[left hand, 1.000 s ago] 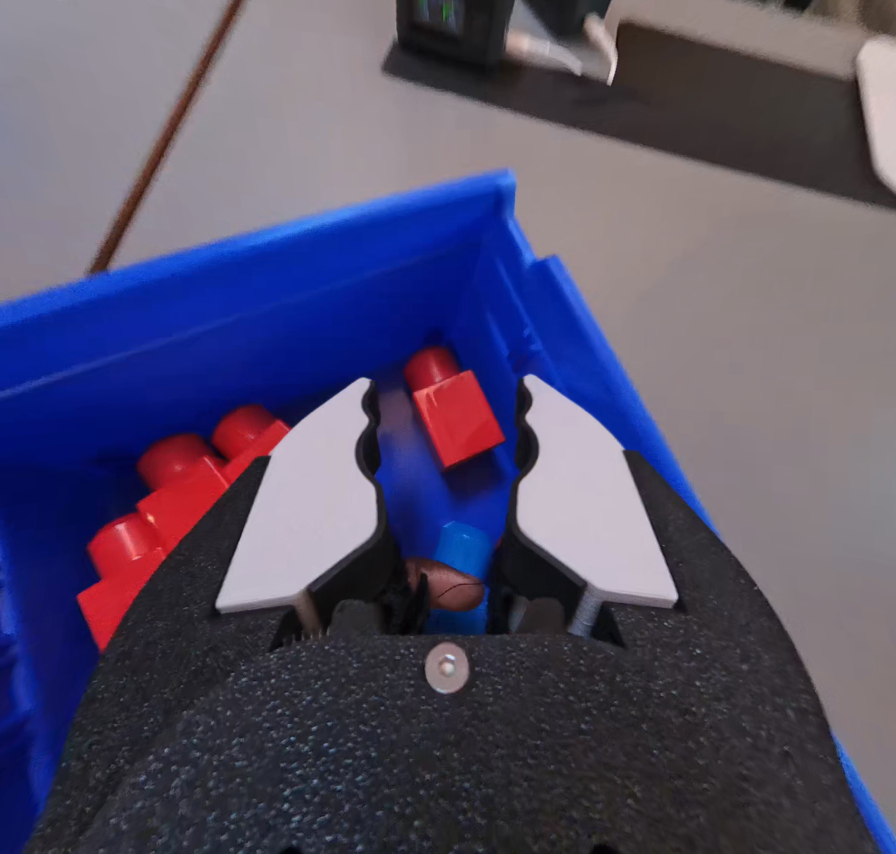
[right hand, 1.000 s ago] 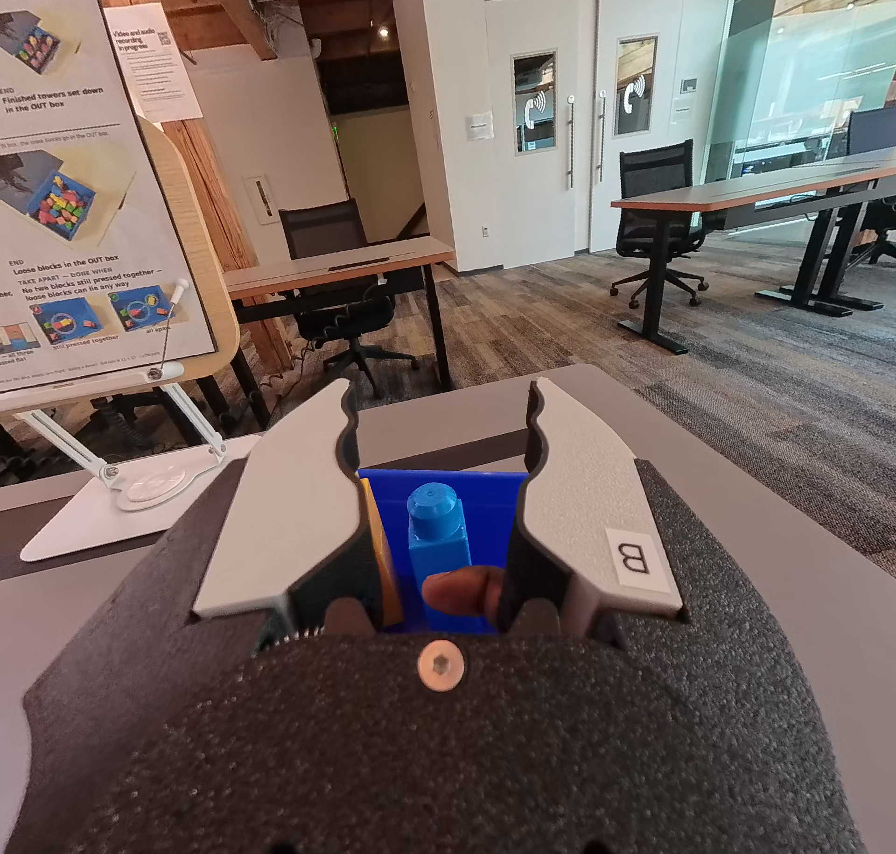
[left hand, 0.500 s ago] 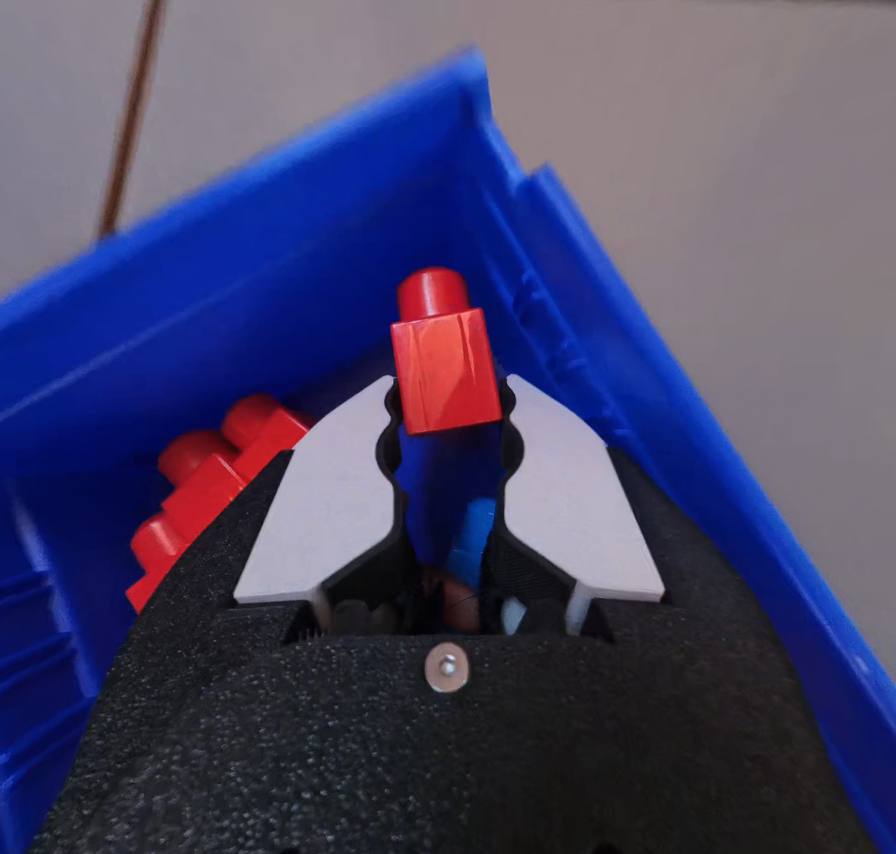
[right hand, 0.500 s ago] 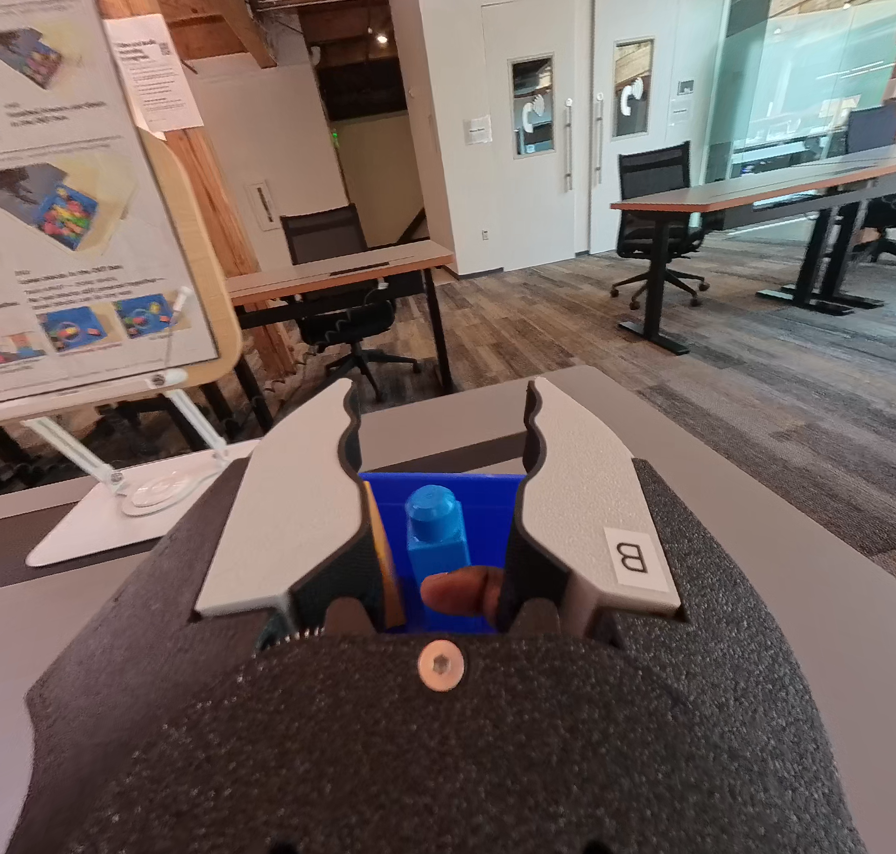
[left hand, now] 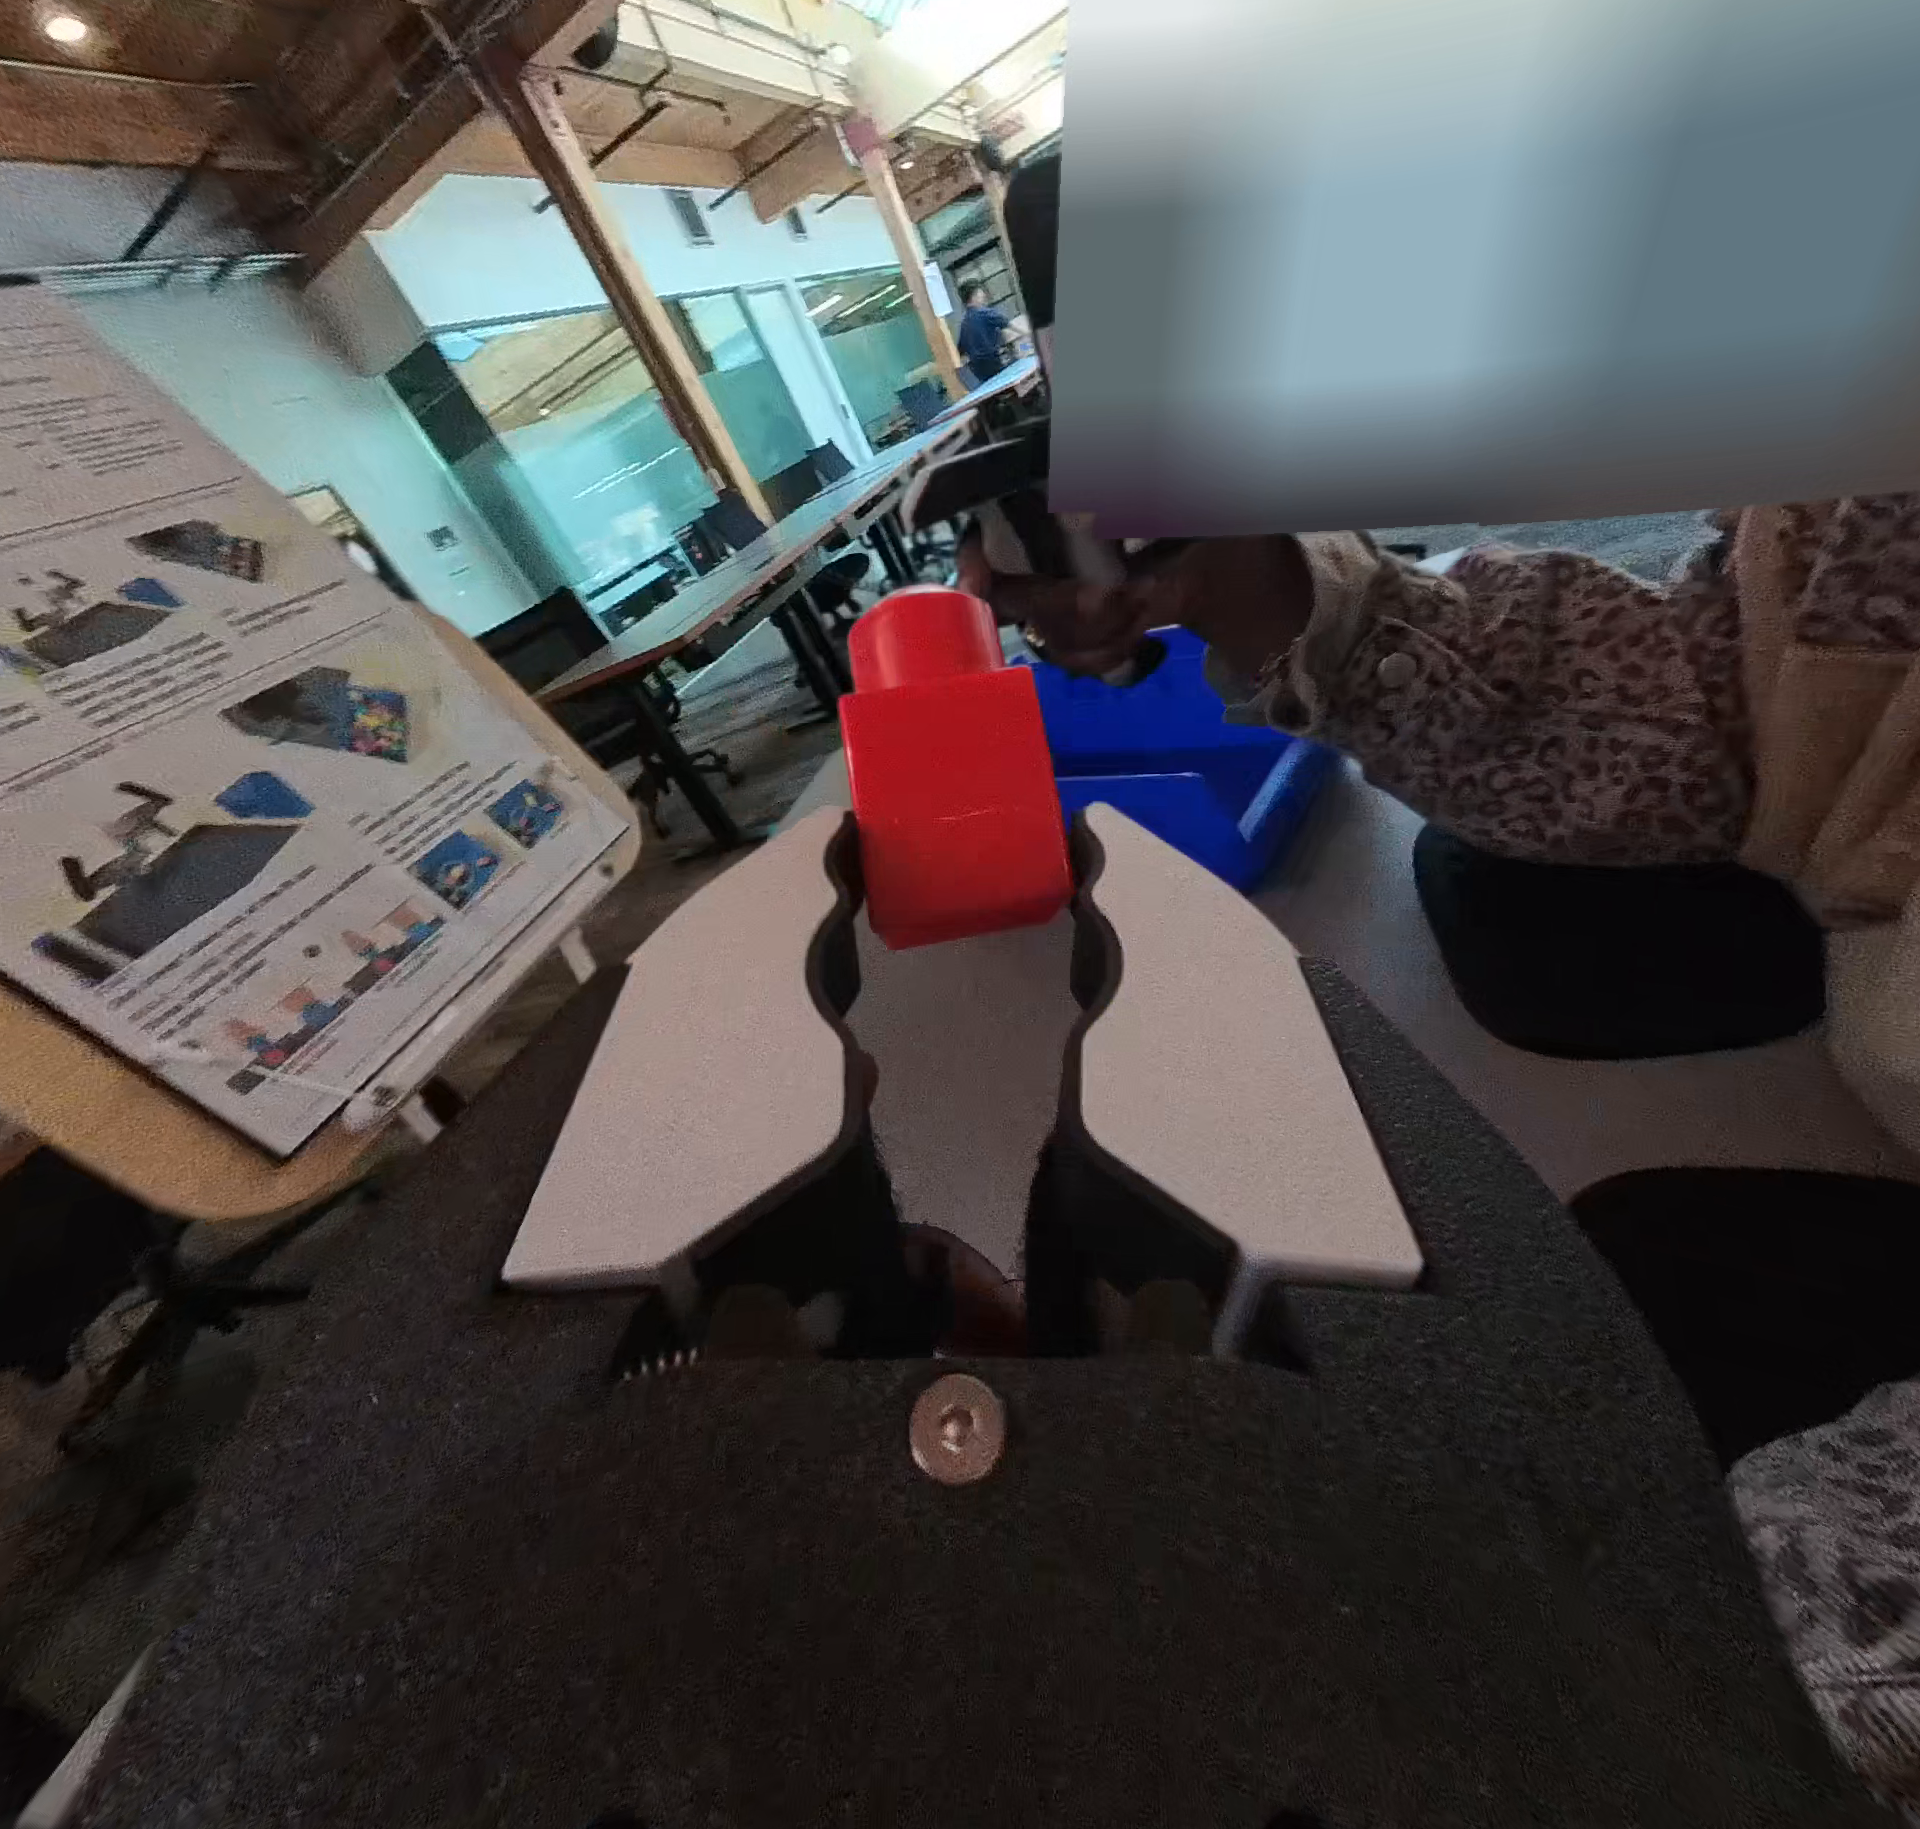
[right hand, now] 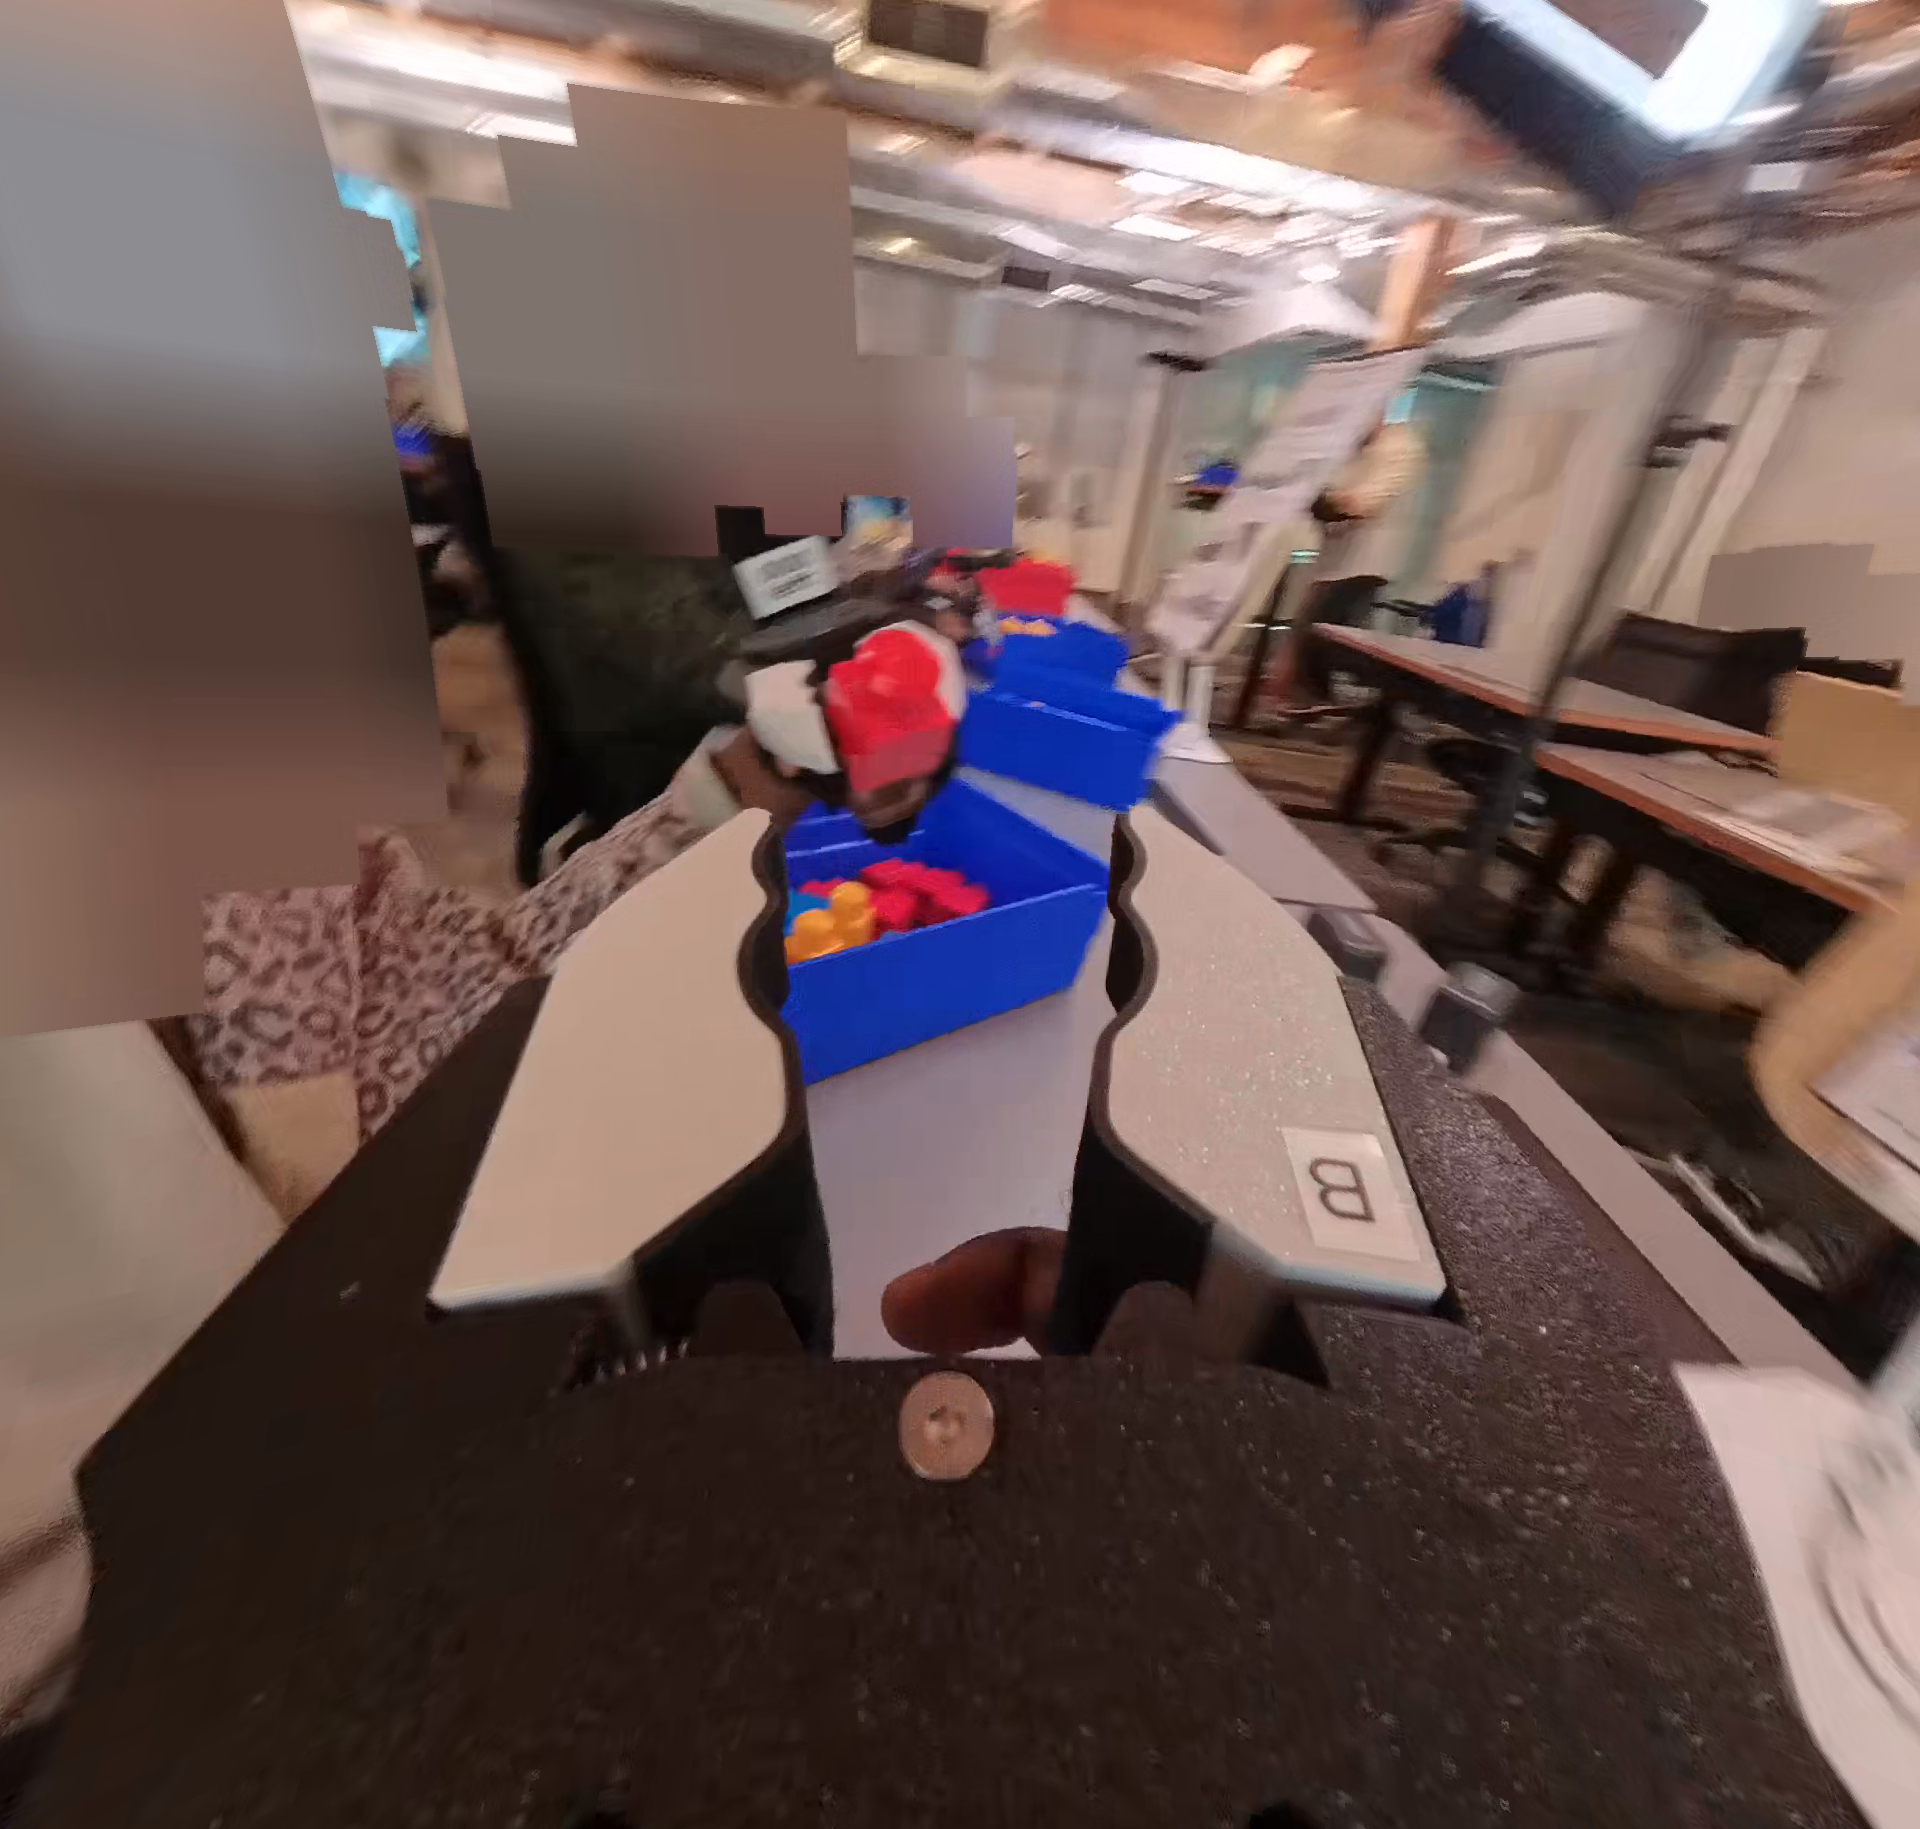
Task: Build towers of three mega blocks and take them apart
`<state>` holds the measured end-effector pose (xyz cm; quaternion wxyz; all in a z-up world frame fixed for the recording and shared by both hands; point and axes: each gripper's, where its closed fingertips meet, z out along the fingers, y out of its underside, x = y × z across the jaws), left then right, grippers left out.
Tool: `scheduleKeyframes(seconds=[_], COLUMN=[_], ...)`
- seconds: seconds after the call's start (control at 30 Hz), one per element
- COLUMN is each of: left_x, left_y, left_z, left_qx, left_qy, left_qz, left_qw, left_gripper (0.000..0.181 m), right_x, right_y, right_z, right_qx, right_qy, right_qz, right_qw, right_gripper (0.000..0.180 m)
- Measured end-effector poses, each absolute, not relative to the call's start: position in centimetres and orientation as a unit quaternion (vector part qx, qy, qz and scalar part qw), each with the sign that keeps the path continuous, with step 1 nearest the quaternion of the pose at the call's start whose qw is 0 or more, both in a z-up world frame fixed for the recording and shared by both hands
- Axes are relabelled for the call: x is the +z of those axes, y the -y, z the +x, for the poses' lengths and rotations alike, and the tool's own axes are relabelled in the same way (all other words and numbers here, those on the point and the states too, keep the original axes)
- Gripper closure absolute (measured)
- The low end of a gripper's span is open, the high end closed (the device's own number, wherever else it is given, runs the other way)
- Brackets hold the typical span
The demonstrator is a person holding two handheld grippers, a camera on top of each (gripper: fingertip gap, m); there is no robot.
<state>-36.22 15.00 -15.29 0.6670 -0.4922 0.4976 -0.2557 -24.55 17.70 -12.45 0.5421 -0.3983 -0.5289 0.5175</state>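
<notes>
My left gripper (left hand: 961, 844) is shut on a red one-stud mega block (left hand: 951, 803), stud up, and holds it in the air. A blue bin (left hand: 1174, 792) lies behind it on the table. In the right wrist view my right gripper (right hand: 945, 844) is open and empty above the grey table (right hand: 935, 1156). Beyond its fingertips stands a blue bin (right hand: 935, 990) with red, orange and blue blocks (right hand: 894, 901) inside. The left gripper with the red block (right hand: 894, 714) shows farther off above that bin. The right wrist view is blurred by motion.
An instruction board (left hand: 239, 740) on a stand is at the left. A person's leopard-print sleeve (left hand: 1538, 699) reaches in from the right. More blue bins (right hand: 1060, 740) stand farther along the table, with desks (right hand: 1662, 730) beyond.
My left gripper shut on the red block in the bin and lifted it out, tilting up level. My right gripper, still open, swung round to face the bin and the left gripper.
</notes>
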Motion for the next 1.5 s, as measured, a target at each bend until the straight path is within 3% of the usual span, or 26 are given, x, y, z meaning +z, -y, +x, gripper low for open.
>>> scheduleKeyframes(seconds=[0.17,0.27,0.3,0.4,0.57,0.77,0.9,1.0,1.2,1.33,1.5], left_x=[-16.2,-17.1,-17.3,-17.3,-18.0,-24.0,-27.8,-32.3,-38.6,-38.7,-38.3], left_y=[-13.9,-14.3,-14.3,-15.0,-18.3,-15.8,-16.4,-18.0,-17.1,-17.1,-19.6], left_z=[-31.6,-30.8,-30.8,-31.5,-42.6,-59.3,-65.9,-66.6,-69.4,-69.7,-66.8], left_qx=[-0.301,-0.290,-0.290,-0.264,-0.003,0.163,0.145,0.090,0.159,0.182,0.102], left_qy=[-0.567,-0.580,-0.582,-0.563,-0.362,-0.020,0.183,0.213,0.246,0.231,0.179], left_qz=[-0.471,-0.488,-0.491,-0.518,-0.725,-0.885,-0.883,-0.897,-0.922,-0.926,-0.936], left_qw=[0.605,0.585,0.580,0.587,0.587,0.436,0.408,0.376,0.253,0.235,0.284], left_gripper=[0.143,0.143,0.143,0.144,0.134,0.131,0.125,0.121,0.114,0.118,0.147], right_x=[-14.5,-15.2,-15.2,-15.4,-13.5,-13.6,-13.5,-13.7,-14.1,-13.9,-13.4], right_y=[-13.4,-13.5,-13.8,-14.3,-16.3,-18.4,-18.8,-19.1,-19.8,-20.0,-20.0], right_z=[-30.7,-31.9,-32.1,-32.1,-30.0,-28.3,-28.0,-28.1,-28.3,-28.0,-27.6], right_qx=[0.488,0.472,0.465,0.451,0.449,0.427,0.420,0.415,0.408,0.408,0.407], right_qy=[0.612,0.616,0.613,0.613,0.568,0.550,0.545,0.543,0.538,0.532,0.525], right_qz=[-0.346,-0.355,-0.357,-0.365,-0.371,-0.398,-0.402,-0.408,-0.420,-0.421,-0.418], right_qw=[0.517,0.521,0.530,0.537,0.581,0.598,0.604,0.605,0.607,0.612,0.620], right_gripper=[0.118,0.129,0.145,0.147,0.147,0.147,0.147,0.147,0.147,0.147,0.147])
